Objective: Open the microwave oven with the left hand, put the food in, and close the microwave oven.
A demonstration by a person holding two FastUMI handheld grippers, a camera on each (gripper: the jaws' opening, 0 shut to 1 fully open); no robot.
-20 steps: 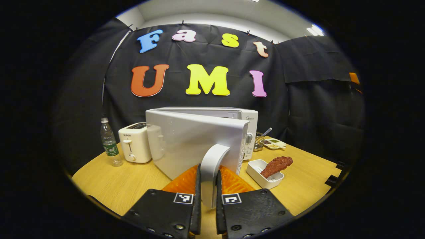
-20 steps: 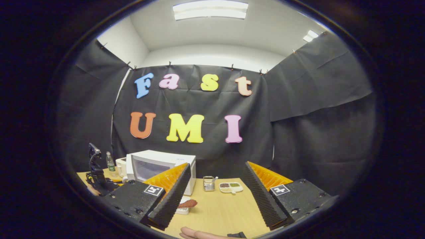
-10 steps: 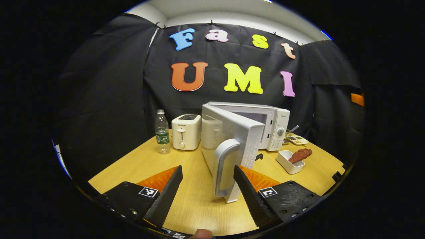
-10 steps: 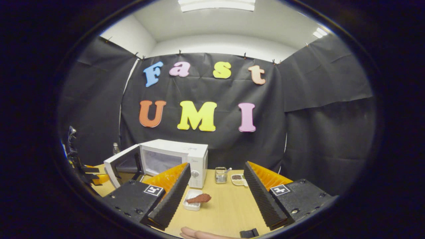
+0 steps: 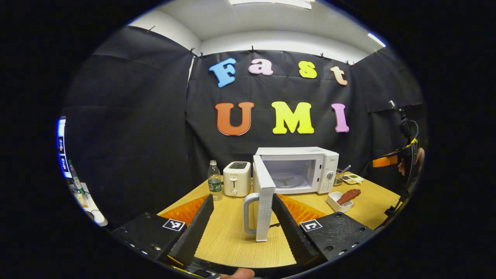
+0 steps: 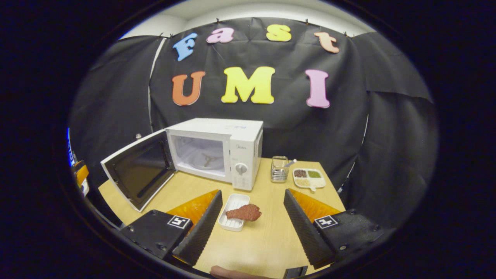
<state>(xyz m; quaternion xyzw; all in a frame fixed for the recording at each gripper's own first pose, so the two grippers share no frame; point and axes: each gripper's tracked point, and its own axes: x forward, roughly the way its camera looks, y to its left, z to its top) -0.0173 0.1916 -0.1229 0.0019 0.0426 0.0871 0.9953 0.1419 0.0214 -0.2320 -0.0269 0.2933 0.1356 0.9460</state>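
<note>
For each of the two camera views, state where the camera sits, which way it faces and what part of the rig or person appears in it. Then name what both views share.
Left gripper view: rides on the left gripper, facing the open microwave door edge-on across the table; its two fingers stand apart at the bottom, a fingertip at the lower edge.
Right gripper view: rides on the right gripper, looking down at the food on its white dish; fingers apart, part of a hand at the bottom.
Shared: the microwave, its open door, the food and the dish.

Each gripper (image 6: 248,217): black ridged fingers, orange backs, apparently square-coded tags.
</note>
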